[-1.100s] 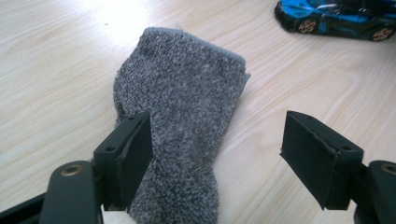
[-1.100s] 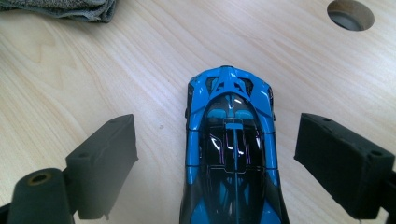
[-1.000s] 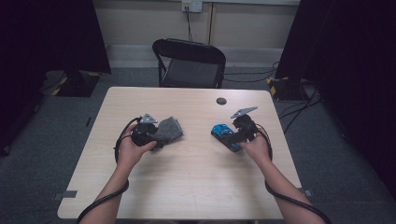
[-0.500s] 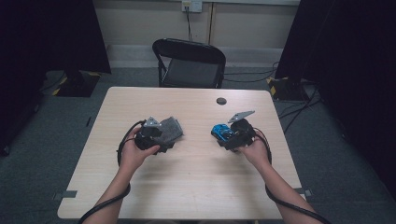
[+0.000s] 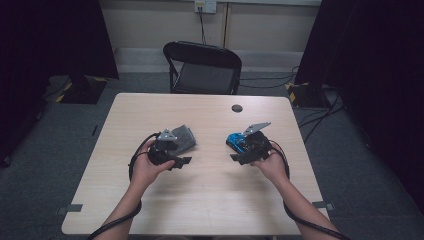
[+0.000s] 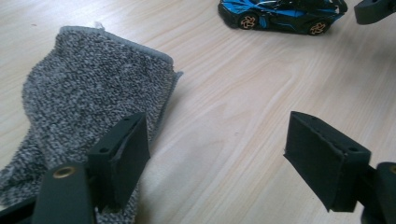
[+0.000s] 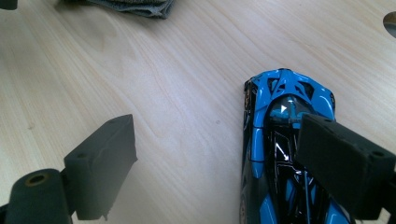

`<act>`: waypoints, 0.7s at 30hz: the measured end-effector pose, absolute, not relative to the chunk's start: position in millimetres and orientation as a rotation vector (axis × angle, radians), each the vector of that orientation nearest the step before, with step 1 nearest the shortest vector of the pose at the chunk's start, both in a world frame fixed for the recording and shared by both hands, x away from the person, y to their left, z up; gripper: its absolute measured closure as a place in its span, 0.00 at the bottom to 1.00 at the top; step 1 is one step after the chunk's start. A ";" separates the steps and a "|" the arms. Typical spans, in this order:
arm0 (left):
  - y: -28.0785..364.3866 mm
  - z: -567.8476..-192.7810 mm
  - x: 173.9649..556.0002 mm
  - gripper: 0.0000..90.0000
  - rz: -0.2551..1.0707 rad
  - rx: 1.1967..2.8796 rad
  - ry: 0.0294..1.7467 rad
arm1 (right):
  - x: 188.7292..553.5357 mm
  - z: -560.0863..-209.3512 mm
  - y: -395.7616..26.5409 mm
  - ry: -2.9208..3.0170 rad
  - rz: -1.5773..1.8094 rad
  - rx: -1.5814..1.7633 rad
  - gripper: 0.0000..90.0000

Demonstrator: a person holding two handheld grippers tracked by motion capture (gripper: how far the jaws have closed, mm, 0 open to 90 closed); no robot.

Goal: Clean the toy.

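A pale wooden tabletop (image 5: 200,200) stands in a dim room, with a black folding chair (image 5: 202,67) pushed up to its far edge. A person's two forearms come in from the near side, each hand holding a gripper.

A grey speckled cloth (image 6: 79,98) lies flat on the tabletop left of centre. The left gripper (image 5: 186,160) rests just beside it, toward the person. In the left gripper view its fingers (image 6: 126,158) are spread, and they have just been opening further; one finger lies over the cloth's edge while the other stands over bare wood, so nothing is pinched between them.

A blue toy car (image 7: 285,154) sits right of centre, well apart from the cloth. The right gripper (image 5: 235,158) is at the car. In the right gripper view its fingers (image 7: 100,163) are spread wide: one hangs over the car's roof, the other is off to the side above bare wood, and they do not clamp the car.

A small dark round disc (image 5: 237,108) lies near the tabletop's far edge.
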State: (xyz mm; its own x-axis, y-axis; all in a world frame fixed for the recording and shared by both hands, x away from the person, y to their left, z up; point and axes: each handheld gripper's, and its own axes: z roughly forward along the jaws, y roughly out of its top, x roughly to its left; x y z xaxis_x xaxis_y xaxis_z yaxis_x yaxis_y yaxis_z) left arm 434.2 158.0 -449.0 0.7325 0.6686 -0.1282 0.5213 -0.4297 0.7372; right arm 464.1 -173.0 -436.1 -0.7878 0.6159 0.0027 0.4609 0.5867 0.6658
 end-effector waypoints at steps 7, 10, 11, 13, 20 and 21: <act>155.7 -451.8 430.2 0.21 0.222 2.137 0.879 | 459.8 -437.2 -169.0 2.594 1.003 0.872 0.12; 153.5 -451.6 426.9 0.19 0.197 2.134 0.876 | 456.1 -436.4 -165.3 2.608 1.009 0.842 0.12; 153.5 -451.6 426.9 0.18 0.197 2.134 0.876 | 455.0 -436.3 -164.6 2.608 1.009 0.838 0.13; 153.4 -452.4 425.4 0.18 0.185 2.136 0.870 | 453.6 -436.3 -163.9 2.612 1.016 0.830 0.13; 153.8 -457.1 420.1 0.18 0.163 2.155 0.855 | 445.4 -439.1 -163.1 2.647 1.043 0.810 0.13; 153.2 -457.4 418.2 0.18 0.157 2.166 0.852 | 444.1 -439.6 -163.3 2.648 1.048 0.804 0.13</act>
State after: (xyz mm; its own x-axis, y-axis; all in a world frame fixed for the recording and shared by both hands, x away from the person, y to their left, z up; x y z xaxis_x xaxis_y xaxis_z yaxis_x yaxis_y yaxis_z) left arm 418.2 153.2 -457.4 0.7667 0.6222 -0.1586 0.5247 -0.4646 0.7133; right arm 444.1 -163.3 -439.6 -0.8372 0.5462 0.0285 0.4178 0.6051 0.6777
